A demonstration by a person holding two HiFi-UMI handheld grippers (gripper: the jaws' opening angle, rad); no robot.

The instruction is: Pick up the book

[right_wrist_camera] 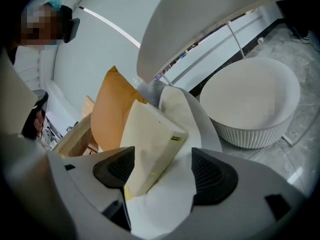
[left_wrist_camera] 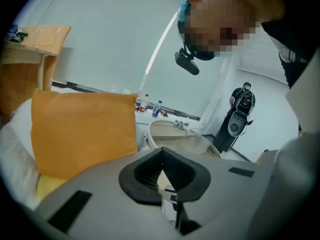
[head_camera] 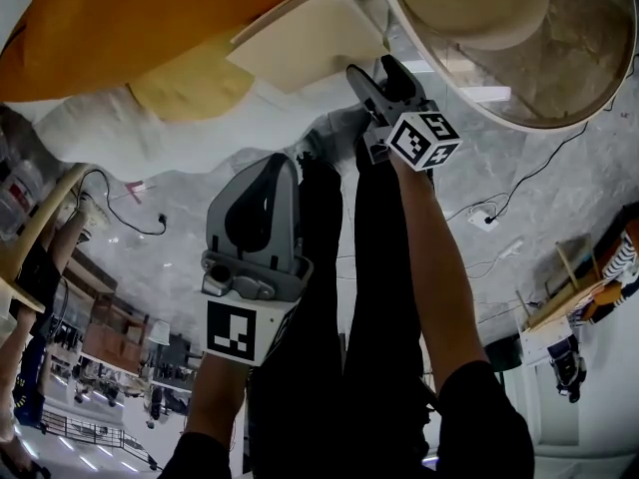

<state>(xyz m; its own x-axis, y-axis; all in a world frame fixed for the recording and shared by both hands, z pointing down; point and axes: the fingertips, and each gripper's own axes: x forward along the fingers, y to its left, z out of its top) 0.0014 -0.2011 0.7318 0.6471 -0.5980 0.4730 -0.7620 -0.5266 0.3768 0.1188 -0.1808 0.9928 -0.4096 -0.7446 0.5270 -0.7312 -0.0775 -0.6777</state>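
Observation:
The book (right_wrist_camera: 150, 144) is a thin cream volume lying on a white cushion (right_wrist_camera: 170, 204), beside an orange pillow (right_wrist_camera: 107, 109). My right gripper (right_wrist_camera: 165, 171) is open. The book's near corner lies between its jaws, close to the left pad (right_wrist_camera: 117, 170), and neither pad presses on it. In the head view the book (head_camera: 305, 33) lies just beyond the right gripper (head_camera: 367, 76). My left gripper (left_wrist_camera: 161, 176) is shut with nothing in it, its pads meeting in a V. In the head view the left gripper (head_camera: 270, 173) hangs well short of the book.
A round white side table with a glass top (right_wrist_camera: 250, 104) stands right of the cushion, and its rim (head_camera: 469, 108) is close to the right gripper. The orange pillow (left_wrist_camera: 80, 134) leans on the seat. Cables (head_camera: 130, 213) trail on the floor. A person (left_wrist_camera: 242, 109) stands far off.

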